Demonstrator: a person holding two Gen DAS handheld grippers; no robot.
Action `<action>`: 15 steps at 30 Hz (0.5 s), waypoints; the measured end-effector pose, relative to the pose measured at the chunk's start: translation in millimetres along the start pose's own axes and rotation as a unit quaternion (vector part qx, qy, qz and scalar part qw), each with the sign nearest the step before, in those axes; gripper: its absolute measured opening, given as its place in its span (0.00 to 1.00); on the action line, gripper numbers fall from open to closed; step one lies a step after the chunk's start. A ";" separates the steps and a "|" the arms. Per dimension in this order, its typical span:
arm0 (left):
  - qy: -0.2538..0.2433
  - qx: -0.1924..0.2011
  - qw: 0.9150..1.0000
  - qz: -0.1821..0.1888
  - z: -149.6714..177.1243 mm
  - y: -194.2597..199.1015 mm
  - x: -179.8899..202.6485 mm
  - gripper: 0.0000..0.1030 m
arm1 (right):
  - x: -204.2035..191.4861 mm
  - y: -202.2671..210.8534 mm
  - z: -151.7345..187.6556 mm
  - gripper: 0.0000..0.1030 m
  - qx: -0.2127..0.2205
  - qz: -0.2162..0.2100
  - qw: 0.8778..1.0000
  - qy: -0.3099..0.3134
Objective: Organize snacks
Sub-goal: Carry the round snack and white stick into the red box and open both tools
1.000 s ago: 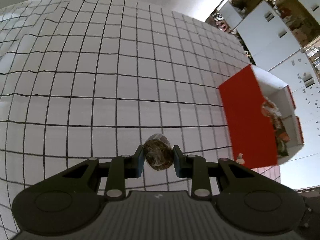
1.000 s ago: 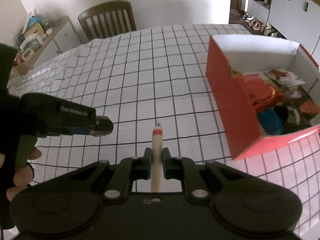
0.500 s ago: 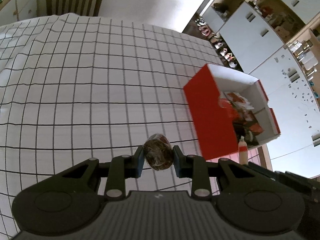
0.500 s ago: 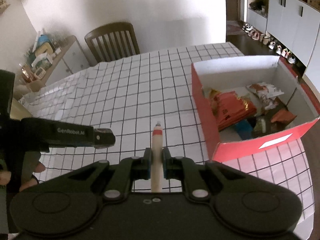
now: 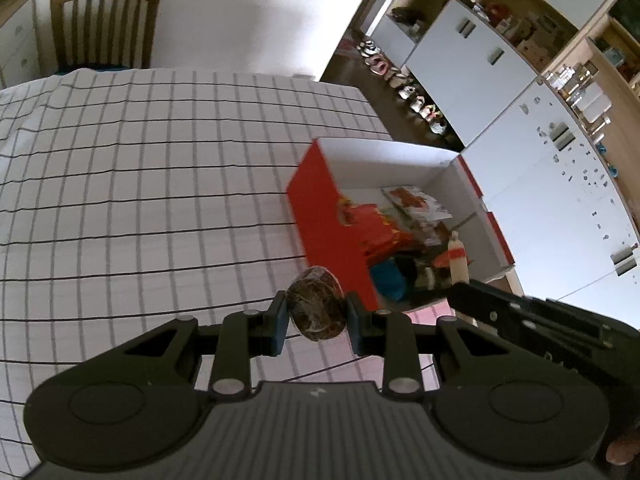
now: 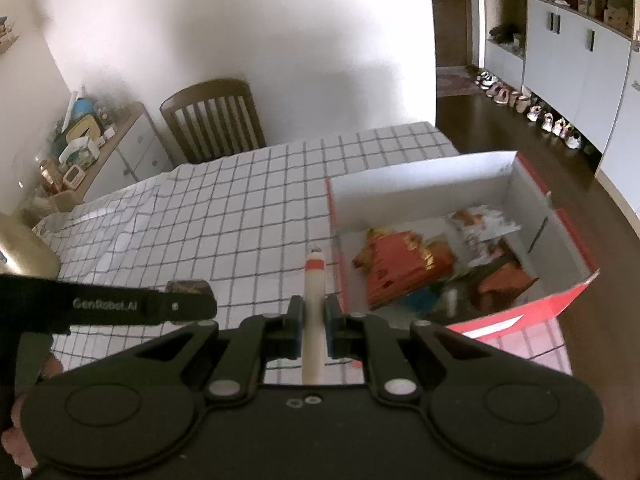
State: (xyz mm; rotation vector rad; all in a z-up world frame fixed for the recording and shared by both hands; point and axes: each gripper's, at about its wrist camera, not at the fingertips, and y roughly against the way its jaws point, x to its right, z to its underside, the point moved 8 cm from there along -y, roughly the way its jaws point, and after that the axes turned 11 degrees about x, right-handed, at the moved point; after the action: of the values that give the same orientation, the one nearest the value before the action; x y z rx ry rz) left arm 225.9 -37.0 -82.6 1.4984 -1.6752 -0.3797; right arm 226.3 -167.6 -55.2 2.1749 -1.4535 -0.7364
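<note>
My left gripper [image 5: 317, 322] is shut on a round brown wrapped snack [image 5: 317, 307], held above the checked tablecloth [image 5: 140, 200] just left of the red box [image 5: 320, 220]. My right gripper [image 6: 313, 330] is shut on a thin cream snack stick with a red band [image 6: 314, 296], also above the cloth near the box's [image 6: 532, 308] left wall. The box is open and holds several snack packets, among them an orange one [image 6: 400, 264]. In the left wrist view the stick [image 5: 457, 258] shows over the box's near end. The left gripper's arm [image 6: 120, 305] crosses the right wrist view.
A wooden chair [image 6: 214, 120] stands at the table's far side. White cupboards [image 5: 480, 52] and a row of shoes [image 6: 532, 110] line the floor to the right. A sideboard with clutter [image 6: 88, 148] stands far left. The table edge runs just right of the box.
Both grippers have risen and moved toward the red box, each keeping its snack. The box's inside now shows more fully in both views.
</note>
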 end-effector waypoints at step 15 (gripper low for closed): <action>-0.025 -0.009 1.000 -0.016 -3.2 -55.8 93.8 0.28 | 117.9 -7.6 -29.8 0.09 0.016 0.037 0.999 -0.006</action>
State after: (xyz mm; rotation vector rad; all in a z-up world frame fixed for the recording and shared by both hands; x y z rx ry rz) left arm 271.6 -136.2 -84.5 1.5143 -1.6840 -0.4510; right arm 287.5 -272.9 -59.8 2.1305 -1.5532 -0.7066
